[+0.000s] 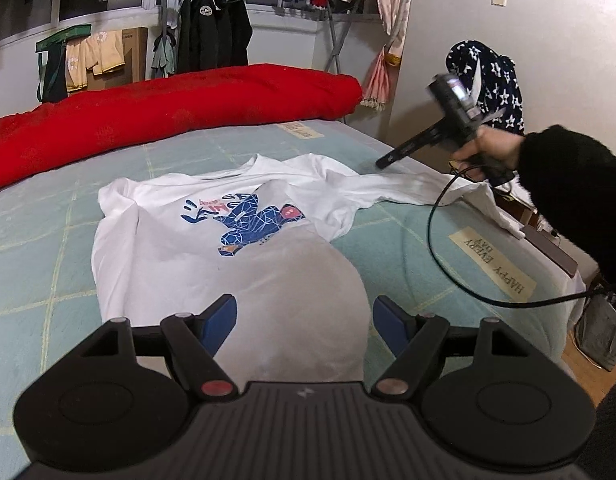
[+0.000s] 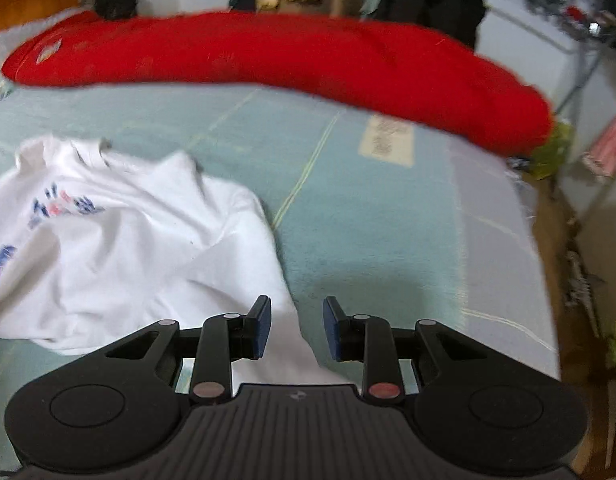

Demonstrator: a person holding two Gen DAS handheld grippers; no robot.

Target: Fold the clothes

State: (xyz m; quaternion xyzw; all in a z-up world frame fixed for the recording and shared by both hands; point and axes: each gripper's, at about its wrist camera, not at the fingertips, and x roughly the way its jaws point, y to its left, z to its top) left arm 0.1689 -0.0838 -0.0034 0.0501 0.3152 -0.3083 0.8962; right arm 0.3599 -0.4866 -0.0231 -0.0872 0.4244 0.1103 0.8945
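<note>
A white T-shirt [image 1: 196, 248] with a blue printed figure lies face up on the pale green bed, collar toward the red duvet, one sleeve stretched out to the right. My left gripper [image 1: 306, 324] hovers open above the shirt's lower body, nothing between its blue pads. In the left wrist view, the right gripper [image 1: 382, 162] is held by a hand in a black sleeve, just above the stretched sleeve. In the right wrist view, my right gripper [image 2: 297, 328] stands open over the sleeve [image 2: 304, 344] of the shirt [image 2: 128, 248], which runs between its fingers without being pinched.
A rolled red duvet [image 1: 168, 116] lies along the far side of the bed [image 1: 408, 248]. A black cable [image 1: 440, 256] hangs from the right gripper across the bed's right edge. Clothes hang on a rack [image 1: 212, 28] behind. A star-patterned garment [image 1: 488, 80] sits at right.
</note>
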